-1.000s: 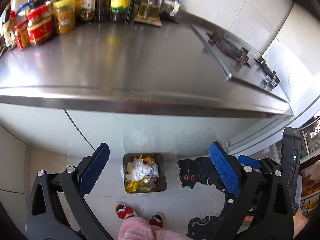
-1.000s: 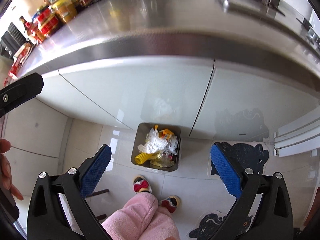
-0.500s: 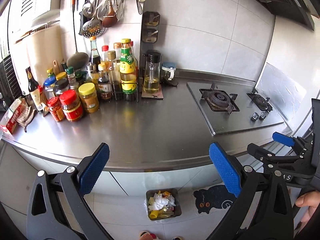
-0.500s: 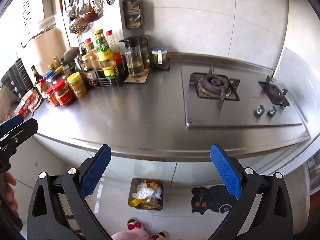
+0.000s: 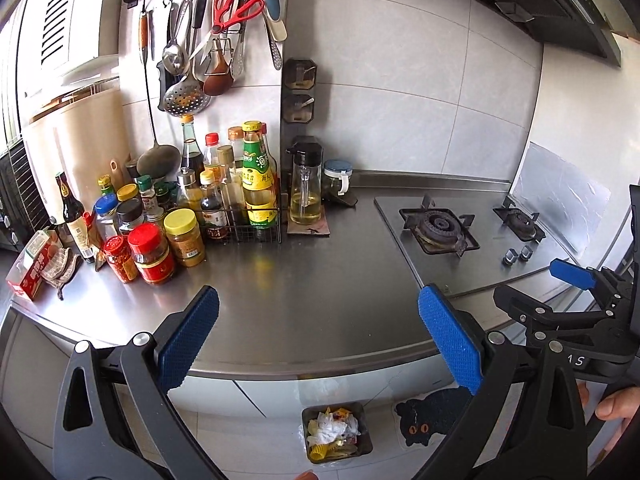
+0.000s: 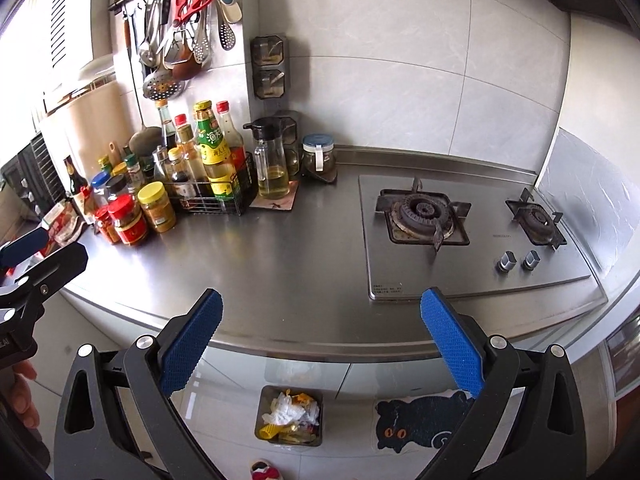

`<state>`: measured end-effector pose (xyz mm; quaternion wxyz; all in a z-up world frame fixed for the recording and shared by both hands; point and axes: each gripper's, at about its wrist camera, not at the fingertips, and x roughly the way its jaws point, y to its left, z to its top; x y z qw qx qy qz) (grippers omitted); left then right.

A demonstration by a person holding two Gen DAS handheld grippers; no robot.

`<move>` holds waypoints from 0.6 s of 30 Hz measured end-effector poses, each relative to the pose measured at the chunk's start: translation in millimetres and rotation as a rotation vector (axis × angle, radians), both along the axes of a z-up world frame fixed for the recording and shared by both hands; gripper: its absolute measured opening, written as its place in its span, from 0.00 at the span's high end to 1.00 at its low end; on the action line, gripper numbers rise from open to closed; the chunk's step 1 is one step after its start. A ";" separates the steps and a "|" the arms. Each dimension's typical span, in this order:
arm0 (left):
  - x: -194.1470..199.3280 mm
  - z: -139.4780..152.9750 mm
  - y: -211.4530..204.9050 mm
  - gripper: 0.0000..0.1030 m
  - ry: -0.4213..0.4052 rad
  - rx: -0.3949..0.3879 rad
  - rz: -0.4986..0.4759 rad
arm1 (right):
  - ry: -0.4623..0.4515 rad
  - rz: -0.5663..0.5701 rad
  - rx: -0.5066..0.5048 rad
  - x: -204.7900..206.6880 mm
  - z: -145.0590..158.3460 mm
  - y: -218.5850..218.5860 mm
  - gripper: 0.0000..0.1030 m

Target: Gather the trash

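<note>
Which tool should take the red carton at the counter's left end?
Left, probably. The left tool is open beside the red cardboard carton in the right wrist view; the right tool hangs nearer the steel gas stove.

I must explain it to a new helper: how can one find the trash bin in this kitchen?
Start at the steel counter and look down to the floor before its cabinets. The small grey square bin stands there, left of the black cat mat, full of white and yellow wrappers.

One trash bin (image 6: pixel 289 416), two burners (image 6: pixel 422 213), two knobs (image 6: pixel 507 261), one cat mat (image 6: pixel 424 424), two wall-mounted holders (image 6: pixel 269 52)
</note>
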<state>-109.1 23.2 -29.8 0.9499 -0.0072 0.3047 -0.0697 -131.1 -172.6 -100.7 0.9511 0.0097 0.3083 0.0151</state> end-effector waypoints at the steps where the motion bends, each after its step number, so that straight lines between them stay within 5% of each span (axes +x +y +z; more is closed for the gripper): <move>1: 1.2 0.1 -0.5 0.08 0.000 0.000 0.000 | 0.000 -0.002 0.001 1.0 1.0 0.1 0.03; 18: 10.7 6.4 0.2 0.08 -0.012 -0.002 0.011 | -0.031 -0.005 0.001 9.4 18.0 -4.1 0.03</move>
